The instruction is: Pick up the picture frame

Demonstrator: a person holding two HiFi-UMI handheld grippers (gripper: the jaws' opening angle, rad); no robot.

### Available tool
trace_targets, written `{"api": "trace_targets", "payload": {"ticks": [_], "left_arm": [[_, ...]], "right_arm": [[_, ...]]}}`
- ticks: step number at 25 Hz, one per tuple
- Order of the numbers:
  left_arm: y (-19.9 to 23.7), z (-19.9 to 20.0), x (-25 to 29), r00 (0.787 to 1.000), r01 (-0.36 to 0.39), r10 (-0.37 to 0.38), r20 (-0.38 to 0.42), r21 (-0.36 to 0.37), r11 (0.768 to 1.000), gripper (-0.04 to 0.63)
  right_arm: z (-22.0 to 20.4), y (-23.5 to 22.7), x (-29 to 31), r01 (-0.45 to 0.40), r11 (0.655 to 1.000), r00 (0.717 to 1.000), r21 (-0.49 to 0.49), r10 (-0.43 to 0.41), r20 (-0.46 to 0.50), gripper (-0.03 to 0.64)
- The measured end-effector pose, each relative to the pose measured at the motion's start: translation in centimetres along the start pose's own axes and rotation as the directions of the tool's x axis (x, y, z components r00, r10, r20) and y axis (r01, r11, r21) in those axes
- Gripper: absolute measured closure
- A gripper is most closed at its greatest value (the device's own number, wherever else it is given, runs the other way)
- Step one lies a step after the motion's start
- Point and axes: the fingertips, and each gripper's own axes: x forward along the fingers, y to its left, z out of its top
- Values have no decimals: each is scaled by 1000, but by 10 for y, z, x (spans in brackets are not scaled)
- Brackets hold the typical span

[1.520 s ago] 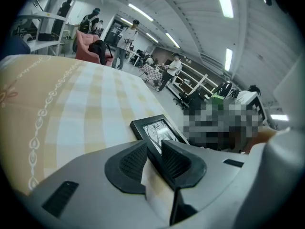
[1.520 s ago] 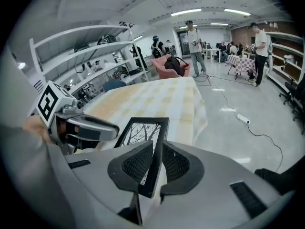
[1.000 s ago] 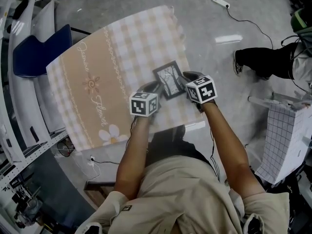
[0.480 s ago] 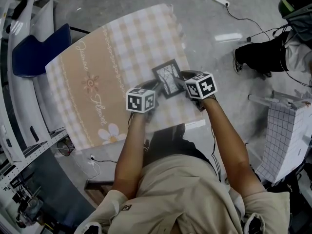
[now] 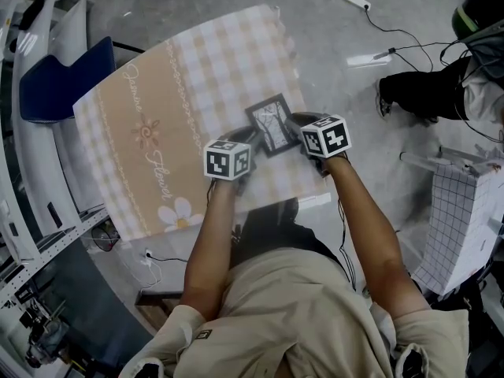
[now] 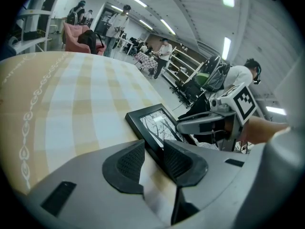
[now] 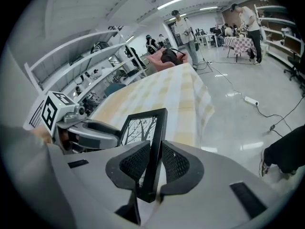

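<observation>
A small black picture frame with a bare-tree print sits over the near right part of a checked beige tablecloth. My left gripper is shut on the frame's near left edge, which runs between its pads. My right gripper is shut on the frame's right edge, so the frame appears tilted up on that side. From the left gripper view the frame shows with the right gripper at its far side. The right gripper view shows the left gripper beside the frame.
The table's near edge lies just below the grippers. A blue chair and white shelving stand at the left. On the floor are a power strip and cables. A seated person and a gridded box are at the right.
Both grippers and the frame have shifted slightly left and away from me. The left gripper's marker cube sits a little higher and further left than a second ago.
</observation>
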Motion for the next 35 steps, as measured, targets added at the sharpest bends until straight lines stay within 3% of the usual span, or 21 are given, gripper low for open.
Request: {"api": "trace_targets", "payload": {"ticks": [9,15,20,35], "left_arm": [[-2,1,-1,999,-32,32,23,21,999,488],[1,3,-3,998,-31,31,56,-3,1000,488],[0,7,-10,996,-37,38,84,-15,999,488],[-22,36,-44,980,-71,63,187,39,997,488]], "right_arm": [[-3,3,-6,26,1000,999,16,-26,31,535],[-5,7,-6,45,999,998,20,-46,52,535],[1,12,-9,52,999,997,-6,-52,64,535],[34,34,-44,90,992,981,-94,-73,177,535]]}}
